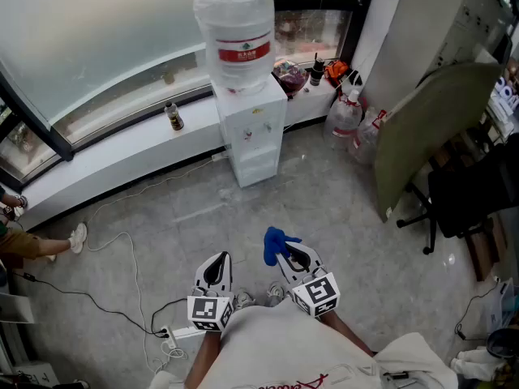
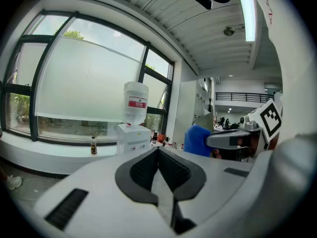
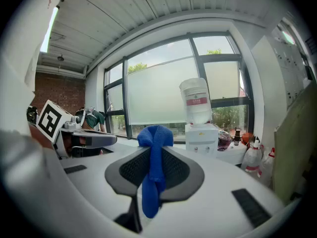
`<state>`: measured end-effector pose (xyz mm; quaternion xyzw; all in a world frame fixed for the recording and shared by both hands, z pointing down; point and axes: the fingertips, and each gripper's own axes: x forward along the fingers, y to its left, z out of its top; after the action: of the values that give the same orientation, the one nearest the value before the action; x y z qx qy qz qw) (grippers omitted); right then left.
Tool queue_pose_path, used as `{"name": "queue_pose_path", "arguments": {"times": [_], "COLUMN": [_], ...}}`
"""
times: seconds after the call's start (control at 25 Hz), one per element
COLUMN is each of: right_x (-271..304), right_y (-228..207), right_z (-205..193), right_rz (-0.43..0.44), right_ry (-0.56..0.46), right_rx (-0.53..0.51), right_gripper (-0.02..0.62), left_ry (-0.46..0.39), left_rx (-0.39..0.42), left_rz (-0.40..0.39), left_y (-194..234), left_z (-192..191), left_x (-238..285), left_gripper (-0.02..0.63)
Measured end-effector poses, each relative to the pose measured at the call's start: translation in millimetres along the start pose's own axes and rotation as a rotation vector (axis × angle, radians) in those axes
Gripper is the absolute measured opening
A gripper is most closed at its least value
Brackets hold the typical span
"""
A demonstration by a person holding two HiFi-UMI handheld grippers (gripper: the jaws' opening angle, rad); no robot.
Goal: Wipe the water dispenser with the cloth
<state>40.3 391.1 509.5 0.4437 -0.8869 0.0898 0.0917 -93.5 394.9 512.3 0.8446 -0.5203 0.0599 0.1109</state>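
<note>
Where the person stands: pale grey polished floor [image 1: 340,209], with a thin white cable [image 1: 122,237] trailing at the left.
Far side: curved frosted window [image 1: 89,39] above a long white ledge [image 1: 113,156]; a small brown bottle [image 1: 173,117] stands on it.
White water dispenser [image 1: 253,132]: far, on the floor against the ledge, carrying a clear jug with a red label [image 1: 237,35]; well apart from both grippers.
Right gripper [image 1: 293,258]: near, jaws clamped on a blue cloth [image 1: 276,244] that sticks out past the tips.
Left gripper [image 1: 216,267]: just beside it, jaws together, nothing between.
Right side: olive board [image 1: 430,128], black office chair [image 1: 470,193].
</note>
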Motion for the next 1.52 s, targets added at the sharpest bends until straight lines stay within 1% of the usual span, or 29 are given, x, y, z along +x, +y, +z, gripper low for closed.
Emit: {"name": "queue_pose_path", "arguments": {"times": [0.16,0.36,0.76,0.92,1.2,1.52], "right_x": [-2,-6,-13,-19,-22,-19], "right_y": [-6,-18,-34,-45,-63,-72], "right_z": [0,2,-7,-11,-13,-14], "right_rz": [-0.002,0.0,0.048,0.068,0.058,0.057], "right_ry": [0.0,-0.02,-0.001,0.002,-0.01,-0.013], "right_rx": [-0.002,0.023,0.01,0.008,0.013,0.011], "right_gripper": [0.074,0.076,0.078,0.078,0.078,0.078], "left_ry": [0.002,0.0,0.008,0.017,0.012,0.01], "left_rx": [0.004,0.008,-0.002,0.003,0.019,0.032], "left_rz": [-0.003,0.002,0.041,0.045,0.044,0.04], "left_y": [-5,-12,-25,-37,-44,-48], "left_z": [0,2,-4,-9,-7,-6], "left_x": [5,11,23,29,44,55], "left_gripper": [0.012,0.012,0.012,0.012,0.012,0.012]}}
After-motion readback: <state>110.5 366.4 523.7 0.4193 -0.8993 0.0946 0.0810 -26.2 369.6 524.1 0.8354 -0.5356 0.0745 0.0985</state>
